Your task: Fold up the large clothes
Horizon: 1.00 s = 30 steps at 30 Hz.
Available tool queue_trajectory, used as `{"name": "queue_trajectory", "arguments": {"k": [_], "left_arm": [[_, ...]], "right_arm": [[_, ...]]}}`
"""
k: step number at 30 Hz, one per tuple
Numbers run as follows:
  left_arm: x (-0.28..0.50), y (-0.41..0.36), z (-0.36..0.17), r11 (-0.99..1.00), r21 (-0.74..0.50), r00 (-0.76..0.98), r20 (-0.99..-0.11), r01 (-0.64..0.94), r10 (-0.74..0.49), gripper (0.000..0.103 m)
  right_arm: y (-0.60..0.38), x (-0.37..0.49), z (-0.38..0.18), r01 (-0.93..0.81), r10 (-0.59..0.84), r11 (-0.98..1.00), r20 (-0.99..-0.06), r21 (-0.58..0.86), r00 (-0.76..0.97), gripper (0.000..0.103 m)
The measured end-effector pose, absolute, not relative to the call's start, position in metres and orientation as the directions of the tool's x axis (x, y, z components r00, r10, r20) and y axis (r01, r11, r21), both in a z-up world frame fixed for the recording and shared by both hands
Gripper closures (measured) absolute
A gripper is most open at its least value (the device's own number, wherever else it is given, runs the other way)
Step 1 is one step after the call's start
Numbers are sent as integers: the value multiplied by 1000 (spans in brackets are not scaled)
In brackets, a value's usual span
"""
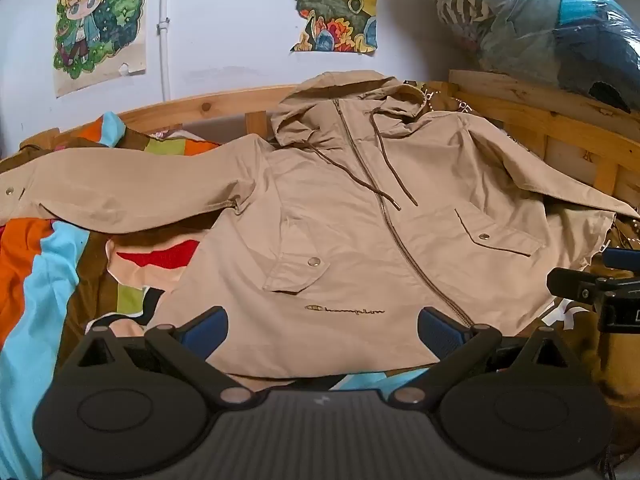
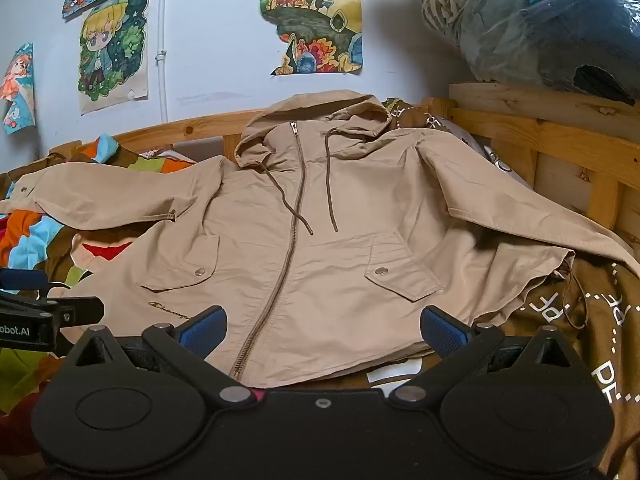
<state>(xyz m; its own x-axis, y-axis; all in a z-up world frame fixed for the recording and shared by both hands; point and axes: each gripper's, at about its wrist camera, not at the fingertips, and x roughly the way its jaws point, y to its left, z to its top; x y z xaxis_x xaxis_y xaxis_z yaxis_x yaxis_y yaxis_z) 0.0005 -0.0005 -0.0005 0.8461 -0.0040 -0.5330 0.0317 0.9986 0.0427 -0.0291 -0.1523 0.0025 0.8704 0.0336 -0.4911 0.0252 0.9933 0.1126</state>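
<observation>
A tan hooded jacket [image 1: 360, 240] of smooth woven cloth lies front-up and zipped across the bed, its hood toward the wooden headboard rail [image 1: 208, 106], its sleeves spread toward either side edge. Metal snaps close its two angled pocket flaps, and brown drawcords trail down the chest. Under it lies a patchwork cover [image 1: 36, 280] of orange, blue and brown. The left gripper [image 1: 322, 326] and right gripper [image 2: 322, 326] hover at the hem, blue ribbed fingers [image 2: 204, 328] spread, holding nothing.
</observation>
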Motion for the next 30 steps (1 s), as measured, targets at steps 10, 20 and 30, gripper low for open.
{"name": "queue_trajectory", "arguments": {"k": [10,20,30], "left_arm": [[0,-3,-3,998,41,836,-549,44,-14,1],[0,-3,-3,998,40,835,-550,45,-16,1],[0,-3,-3,998,38,834,-551,44,-16,1]], "right_arm": [[-152,-29,3,27,35,993,-493,117,870,1],[-151,-29,3,28,35,992,-493,120,869,1],[-150,-29,4,28,36,992,-494,123,869,1]]}}
